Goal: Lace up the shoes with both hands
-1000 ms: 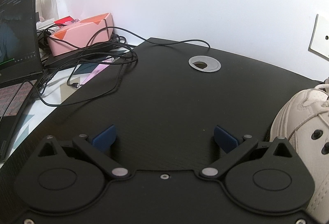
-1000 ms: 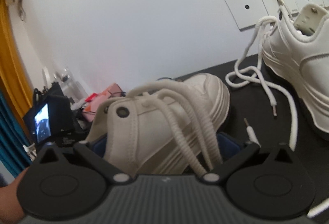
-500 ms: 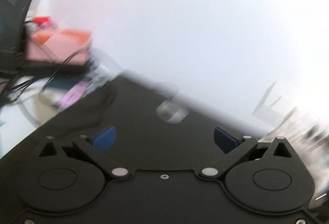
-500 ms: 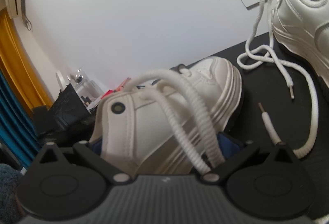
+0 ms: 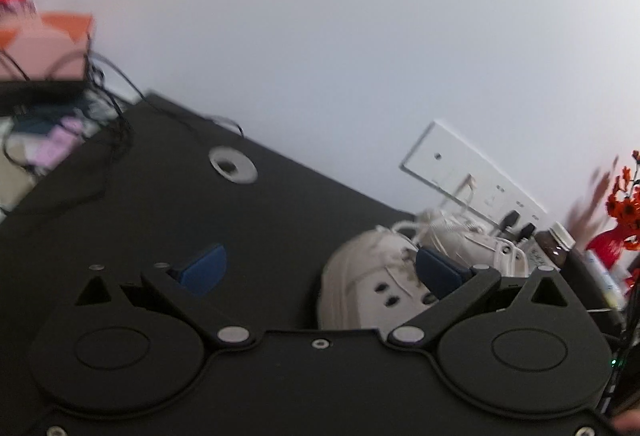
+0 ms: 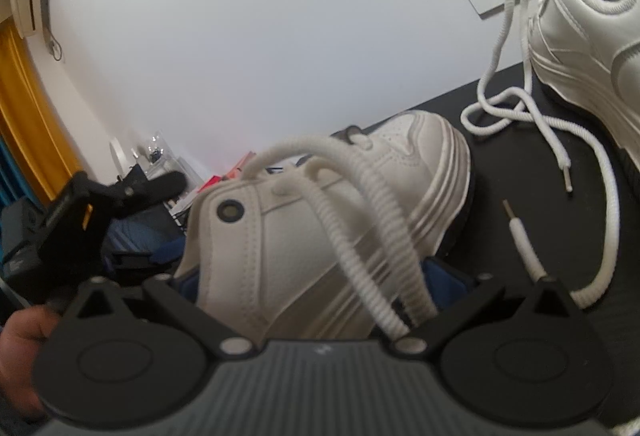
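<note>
A white sneaker lies between the fingers of my right gripper, which is shut on its heel end; thick white laces loop over it. A second white sneaker stands at the far right with loose laces trailing on the black table. In the left wrist view my left gripper is open and empty, with the held sneaker just past its right finger. The left gripper's body shows at the left of the right wrist view.
A round cable grommet sits in the black table. A pink box and tangled cables lie at the far left. Wall sockets, a brown jar and red flowers are at the right.
The left gripper has swung right and tilted, bringing the held sneaker and the wall sockets into its view. The right gripper has tilted the held sneaker; the left gripper now shows beside it.
</note>
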Demonstrator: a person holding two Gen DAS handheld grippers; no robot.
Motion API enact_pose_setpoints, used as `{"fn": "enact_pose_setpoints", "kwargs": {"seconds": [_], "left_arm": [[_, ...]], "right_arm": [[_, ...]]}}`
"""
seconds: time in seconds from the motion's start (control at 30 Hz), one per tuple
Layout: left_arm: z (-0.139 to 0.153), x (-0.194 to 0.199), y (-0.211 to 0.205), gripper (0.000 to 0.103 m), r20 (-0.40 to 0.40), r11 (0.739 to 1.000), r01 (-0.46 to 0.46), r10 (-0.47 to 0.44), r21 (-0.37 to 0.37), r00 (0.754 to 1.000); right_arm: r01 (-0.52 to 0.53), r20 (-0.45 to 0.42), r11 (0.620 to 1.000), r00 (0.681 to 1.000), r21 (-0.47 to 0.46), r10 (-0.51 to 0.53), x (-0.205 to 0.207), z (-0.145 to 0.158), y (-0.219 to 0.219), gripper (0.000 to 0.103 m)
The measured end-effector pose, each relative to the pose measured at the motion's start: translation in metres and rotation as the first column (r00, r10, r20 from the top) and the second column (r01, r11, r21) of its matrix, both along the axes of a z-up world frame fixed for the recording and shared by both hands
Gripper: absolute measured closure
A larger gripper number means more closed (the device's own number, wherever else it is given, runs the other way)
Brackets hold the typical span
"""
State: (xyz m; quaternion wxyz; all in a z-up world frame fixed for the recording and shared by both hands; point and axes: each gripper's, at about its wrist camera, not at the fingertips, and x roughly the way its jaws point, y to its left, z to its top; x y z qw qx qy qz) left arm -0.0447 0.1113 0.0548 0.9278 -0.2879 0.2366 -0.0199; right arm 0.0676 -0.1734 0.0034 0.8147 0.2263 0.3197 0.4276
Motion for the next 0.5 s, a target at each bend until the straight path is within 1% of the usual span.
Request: {"fn": "enact_pose_setpoints", "kwargs": {"seconds": [0.13, 0.2, 0.27, 0.3, 0.33, 0.37, 0.43, 0.5], "left_arm": [[-0.005, 0.006, -0.009, 0.0, -0.023, 1.0, 0.03, -0.03, 0.008, 0.999], [-0.005, 0.007, -0.013, 0.001, -0.006, 0.999, 0.036, -0.036, 0.014, 0.999], [-0.003, 0.007, -0.015, 0.007, 0.006, 0.999, 0.048, -0.049, 0.007, 0.999], [-0.002, 0.006, -0.015, 0.014, 0.008, 0.998, 0.055, -0.055, 0.004, 0.998], [-0.003, 0.006, -0.014, 0.022, 0.008, 0.998, 0.063, -0.063, -0.012, 0.998], [-0.004, 0.007, -0.013, 0.023, 0.007, 0.997, 0.073, -0.073, -0.029, 0.997], [-0.006, 0.009, -0.01, 0.023, 0.002, 0.995, 0.089, -0.089, -0.054, 0.996], [-0.01, 0.012, -0.007, 0.023, 0.015, 0.985, 0.131, -0.131, -0.115, 0.991]], "right_arm": [[0.0, 0.0, 1.0, 1.0, 0.0, 0.0, 0.0, 0.0, 0.0, 0.0], [0.0, 0.0, 1.0, 1.0, 0.0, 0.0, 0.0, 0.0, 0.0, 0.0], [0.0, 0.0, 1.0, 1.0, 0.0, 0.0, 0.0, 0.0, 0.0, 0.0], [0.0, 0.0, 1.0, 1.0, 0.0, 0.0, 0.0, 0.0, 0.0, 0.0], [0.0, 0.0, 1.0, 1.0, 0.0, 0.0, 0.0, 0.0, 0.0, 0.0], [0.0, 0.0, 1.0, 1.0, 0.0, 0.0, 0.0, 0.0, 0.0, 0.0], [0.0, 0.0, 1.0, 1.0, 0.001, 0.0, 0.0, 0.0, 0.0, 0.0], [0.0, 0.0, 1.0, 1.0, 0.0, 0.0, 0.0, 0.001, 0.0, 0.0]]}}
